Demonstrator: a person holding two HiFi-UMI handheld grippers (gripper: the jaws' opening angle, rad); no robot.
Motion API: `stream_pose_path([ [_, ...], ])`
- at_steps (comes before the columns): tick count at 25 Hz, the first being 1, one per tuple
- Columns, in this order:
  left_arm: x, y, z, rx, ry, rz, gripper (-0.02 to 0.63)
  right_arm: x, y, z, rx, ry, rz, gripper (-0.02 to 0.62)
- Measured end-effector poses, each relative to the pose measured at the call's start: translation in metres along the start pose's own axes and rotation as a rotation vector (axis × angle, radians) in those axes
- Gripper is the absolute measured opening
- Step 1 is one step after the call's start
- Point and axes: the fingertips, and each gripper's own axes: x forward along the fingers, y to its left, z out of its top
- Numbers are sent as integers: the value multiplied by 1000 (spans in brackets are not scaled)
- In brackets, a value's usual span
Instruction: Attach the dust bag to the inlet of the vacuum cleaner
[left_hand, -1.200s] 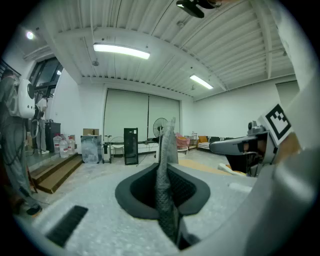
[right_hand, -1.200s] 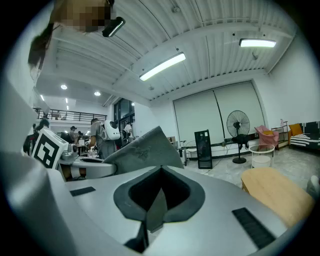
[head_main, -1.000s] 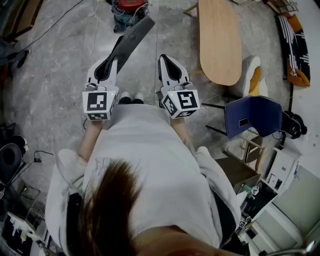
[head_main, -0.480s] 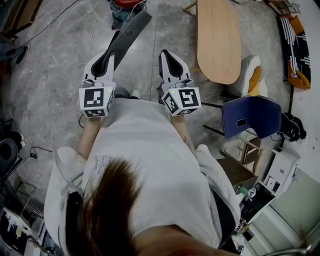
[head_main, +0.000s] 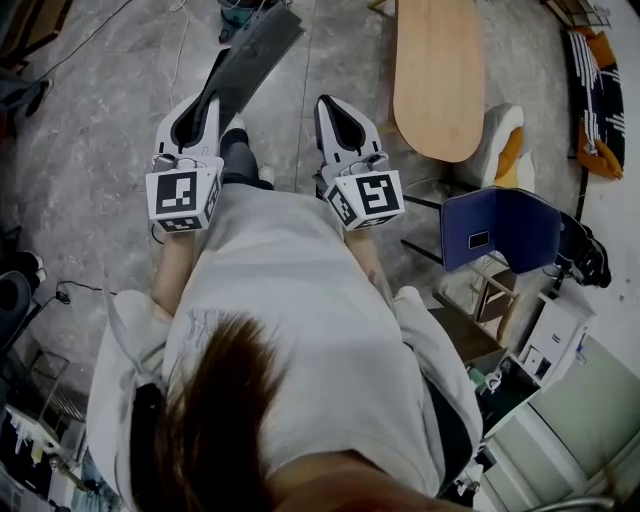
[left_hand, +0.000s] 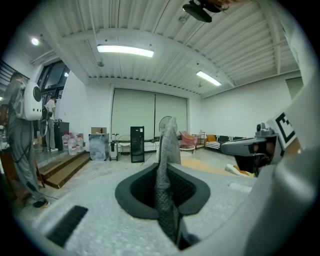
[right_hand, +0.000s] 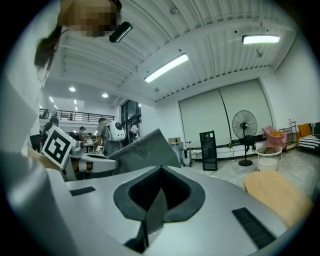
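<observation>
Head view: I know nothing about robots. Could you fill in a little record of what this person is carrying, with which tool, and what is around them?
Setting: large indoor hall with a grey floor
Person: seen from above, one gripper in each hand
Left gripper: fingers closed on a flat grey dust bag that sticks out ahead
Right gripper: fingers shut, nothing between them
Nearby: oval wooden table ahead on the right; blue chair at the right
</observation>
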Motion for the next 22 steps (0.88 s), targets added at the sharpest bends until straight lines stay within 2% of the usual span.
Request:
stream_pose_path([
  [10,74,56,14,16,23,-33,37,83,-40,13,36,3,-55,2],
  [22,158,161,39,32,18,-48,37,211,-71,39,25,3,-150,2],
])
